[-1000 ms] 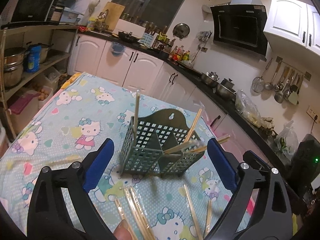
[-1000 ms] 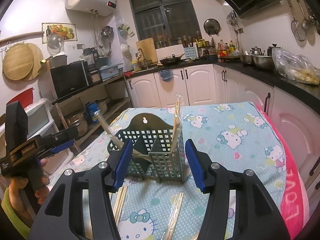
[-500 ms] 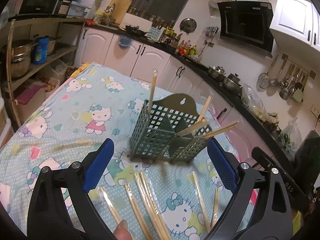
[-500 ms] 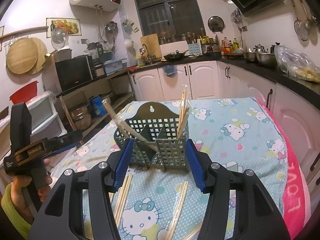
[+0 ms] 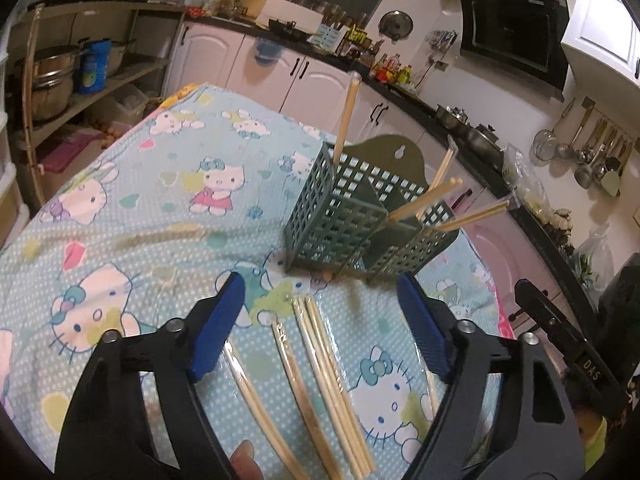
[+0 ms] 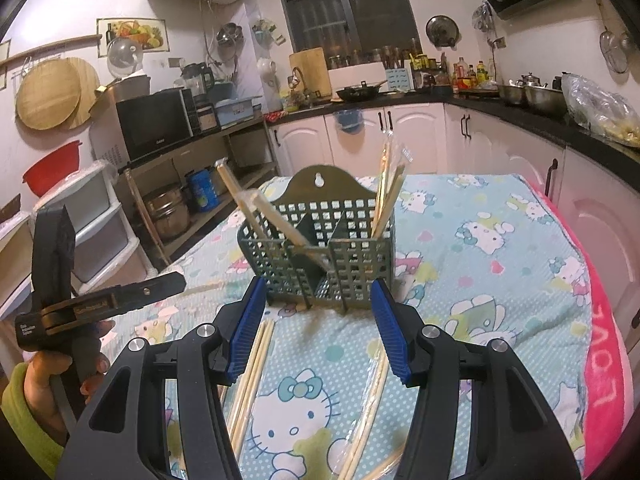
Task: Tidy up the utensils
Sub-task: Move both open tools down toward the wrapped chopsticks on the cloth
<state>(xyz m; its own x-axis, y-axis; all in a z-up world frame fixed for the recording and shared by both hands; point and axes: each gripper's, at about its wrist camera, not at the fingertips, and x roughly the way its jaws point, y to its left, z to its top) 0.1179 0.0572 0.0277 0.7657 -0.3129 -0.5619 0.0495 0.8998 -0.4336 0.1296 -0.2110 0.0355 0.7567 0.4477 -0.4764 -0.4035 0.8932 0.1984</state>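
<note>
Mostly loose: chopsticks [image 5: 320, 368] on cloth, few in caddy [image 6: 320, 256].

Lighting: warm indoor light from above, moderately bright, pinkish cast on the cabinets [image 6: 416, 136]; window [image 6: 344, 12] dark; short soft shadows under the green holder [image 5: 352, 224]; glare on plastic-wrapped chopsticks [image 5: 320, 364]; strong fisheye curvature, black vignette at corners; slight softness and motion smear on the worktop cloth [image 5: 152, 236], left view; right view sharper.
</note>
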